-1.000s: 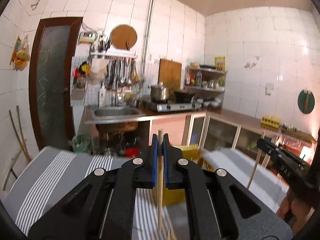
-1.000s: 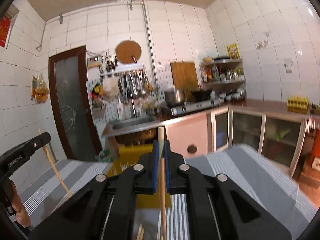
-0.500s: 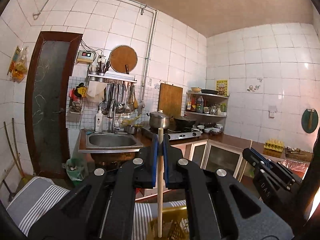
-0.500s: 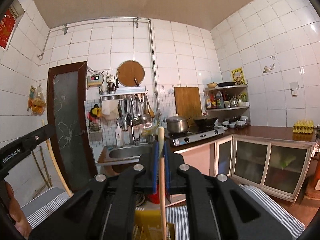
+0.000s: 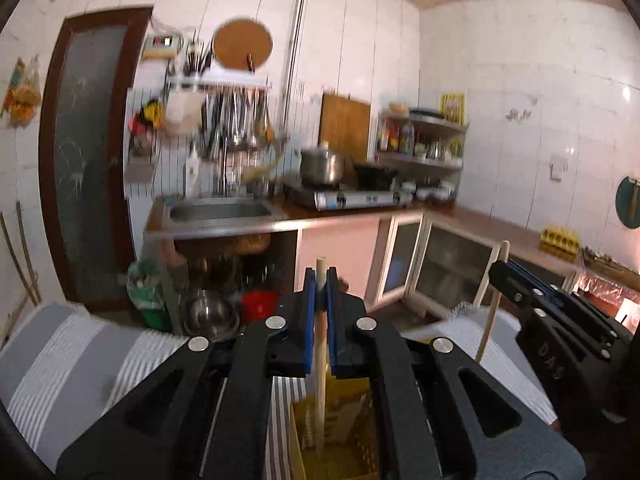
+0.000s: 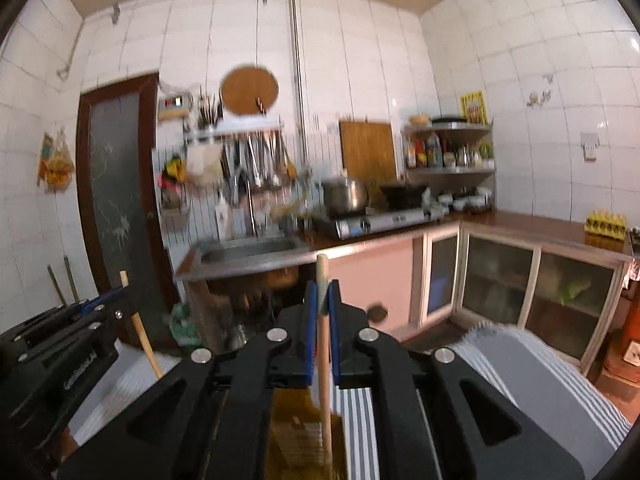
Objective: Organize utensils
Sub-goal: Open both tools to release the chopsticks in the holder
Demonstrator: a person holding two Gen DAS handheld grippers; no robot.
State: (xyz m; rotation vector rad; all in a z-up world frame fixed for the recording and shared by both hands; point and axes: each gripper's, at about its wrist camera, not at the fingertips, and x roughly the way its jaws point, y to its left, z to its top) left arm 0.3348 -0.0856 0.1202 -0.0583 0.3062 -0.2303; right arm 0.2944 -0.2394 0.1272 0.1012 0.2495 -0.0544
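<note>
You're over the striped grey-and-white cloth [image 5: 72, 360], and the yellow slotted basket [image 5: 340, 420] sits right below both sets of fingers — that's the relation that counts: each stick stands upright, long axis pointing straight down into that basket. Your left gripper [image 5: 318, 316] is clamped on a pale wooden chopstick [image 5: 320, 360], its lower end already inside the basket's rim. Your right gripper [image 6: 322, 312] pinches its own wooden chopstick [image 6: 325, 380], tip dipping toward the same yellow bin [image 6: 292, 432]. The left looks nearer to release, I'd judge. Smooth round wood, thin and light; blue pads [image 5: 308, 320] grip it firmly; the perforated plastic walls should catch it.
</note>
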